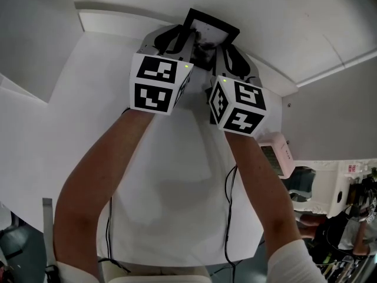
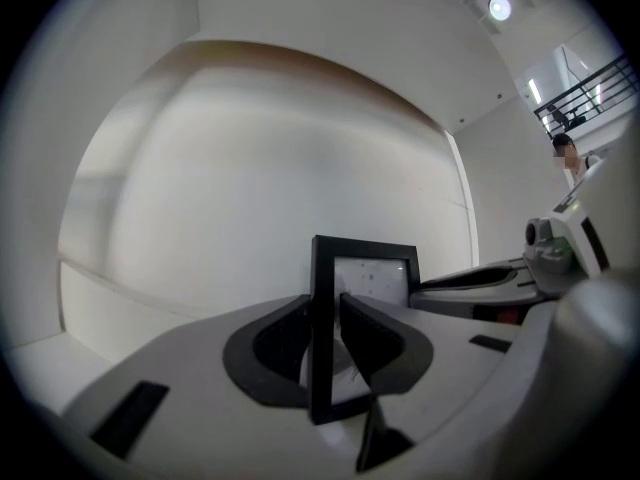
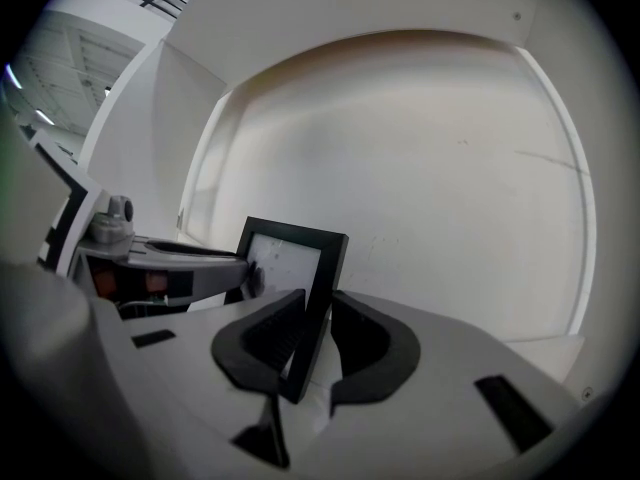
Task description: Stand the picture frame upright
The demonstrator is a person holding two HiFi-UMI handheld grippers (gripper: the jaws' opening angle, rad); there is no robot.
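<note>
Picture frame (image 1: 209, 23) sits at the far end of your white surface (image 1: 177, 181), close to the wall. Your left tongs (image 2: 330, 323) are squeezed nearly closed on its left edge. Your right tongs (image 3: 318, 323) pinch its right edge the same way.

The picture frame (image 2: 322, 268) is black around a pale grey, speckled pane. The left gripper (image 2: 325, 308) and the right gripper (image 3: 318, 303) are grey with black pads (image 2: 270, 348). Their cubes (image 1: 156, 84) show black-and-white square markers. The table (image 1: 177, 205) is white.
</note>
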